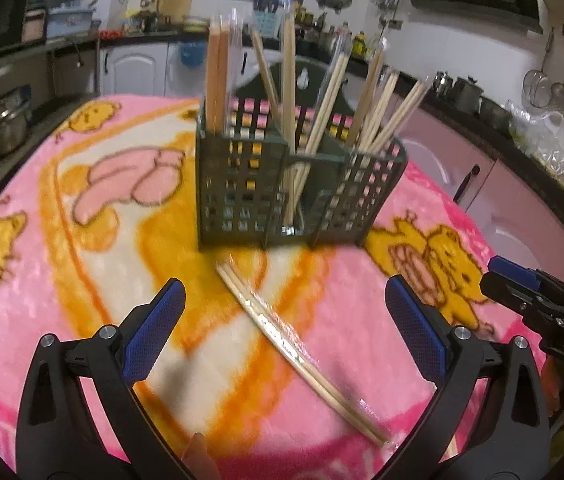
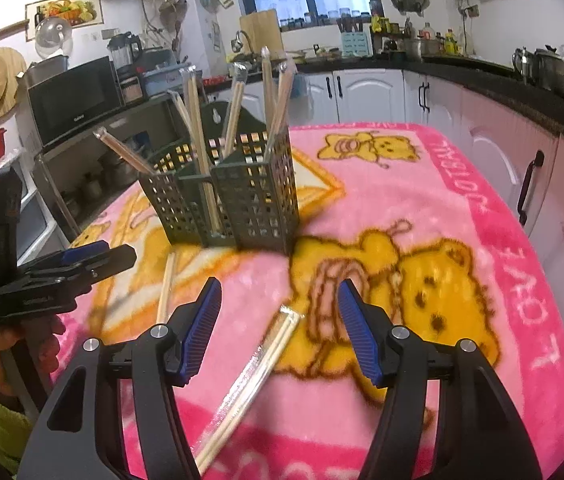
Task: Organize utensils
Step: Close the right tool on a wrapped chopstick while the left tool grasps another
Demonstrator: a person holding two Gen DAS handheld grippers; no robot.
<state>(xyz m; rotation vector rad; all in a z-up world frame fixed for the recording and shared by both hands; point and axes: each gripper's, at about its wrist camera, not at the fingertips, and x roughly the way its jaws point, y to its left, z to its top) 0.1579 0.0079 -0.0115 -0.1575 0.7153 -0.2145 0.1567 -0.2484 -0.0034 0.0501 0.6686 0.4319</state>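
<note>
A dark green slotted utensil holder (image 1: 282,184) stands on the pink blanket and holds several wrapped chopstick pairs upright; it also shows in the right wrist view (image 2: 226,200). One wrapped chopstick pair (image 1: 293,344) lies on the blanket between the fingers of my open, empty left gripper (image 1: 283,304). In the right wrist view another wrapped pair (image 2: 258,368) lies below and between the fingers of my open, empty right gripper (image 2: 278,308). A further chopstick pair (image 2: 166,292) lies to its left, near the left gripper (image 2: 82,264).
The table is covered by a pink and yellow cartoon blanket (image 2: 421,208). Kitchen counters with pots (image 1: 465,92), a microwave (image 2: 74,100) and white cabinets (image 2: 365,92) surround it. The right gripper shows at the right edge of the left wrist view (image 1: 521,288).
</note>
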